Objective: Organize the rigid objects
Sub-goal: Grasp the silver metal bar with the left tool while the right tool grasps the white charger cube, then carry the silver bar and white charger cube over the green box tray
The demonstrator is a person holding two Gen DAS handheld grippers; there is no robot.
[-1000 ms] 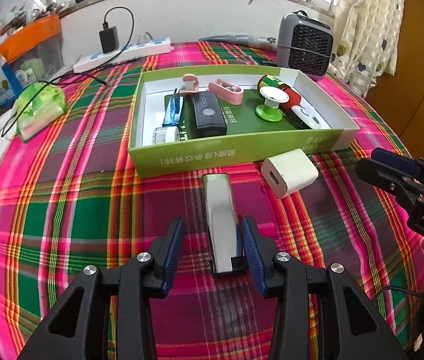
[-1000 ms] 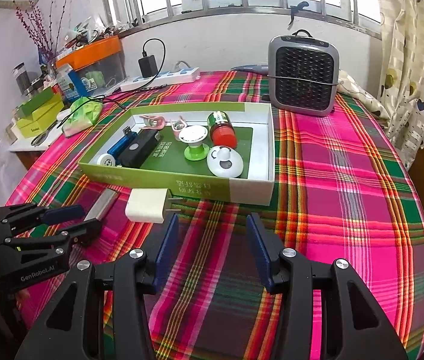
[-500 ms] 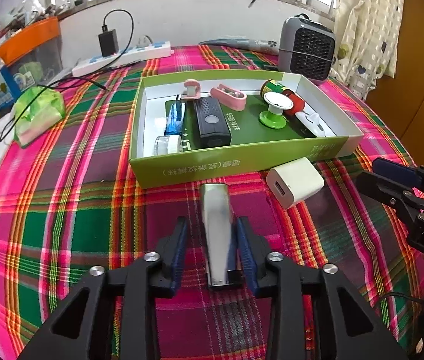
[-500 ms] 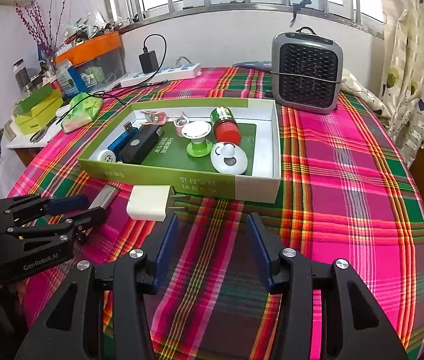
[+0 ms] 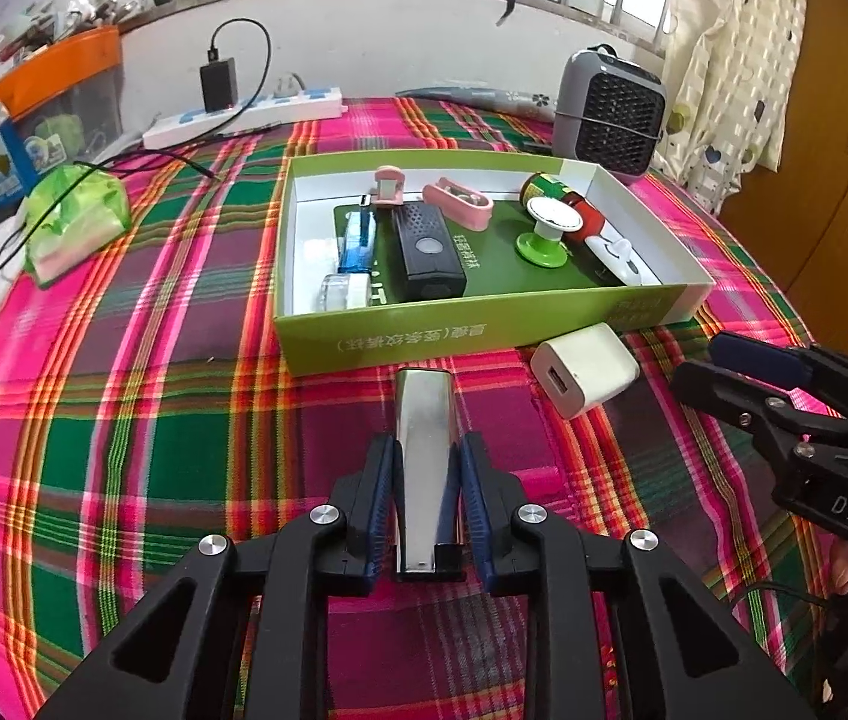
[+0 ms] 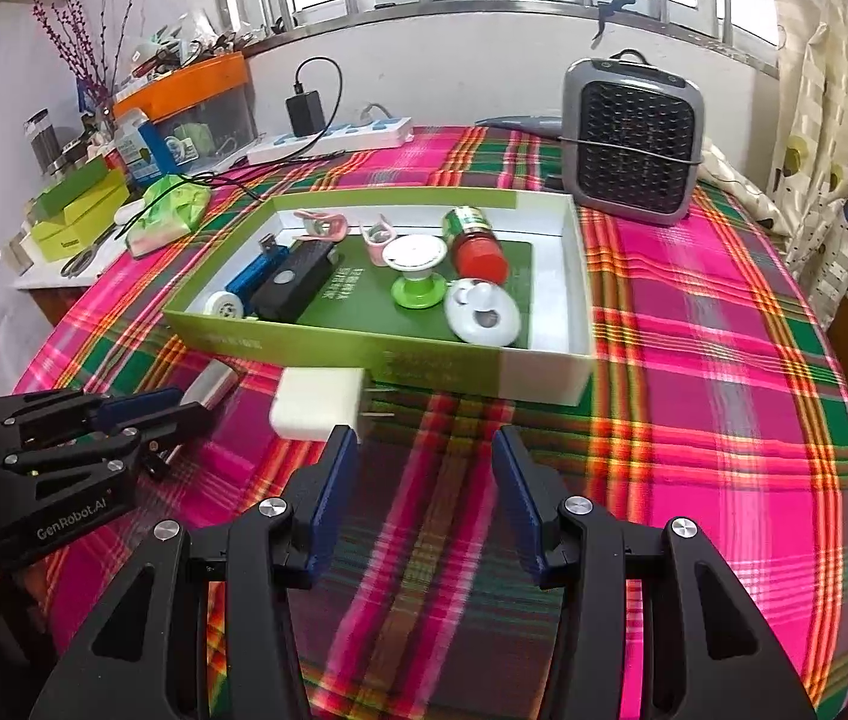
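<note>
While closing, left gripper [image 5: 427, 480] pads against silver stapler [image 5: 424, 450] sides.

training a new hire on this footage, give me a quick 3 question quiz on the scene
1. True or false: the white charger lies inside the green box.
2. Which tongs have the shiny metal bar between their pads? A) left tongs B) right tongs
3. Fill in: the grey heater stands ____ the box, by the window wall.

Key:
1. False; it lies on the plaid cloth in front of the box.
2. A; they are closing on it, while the right tongs hold nothing.
3. Behind.
</note>
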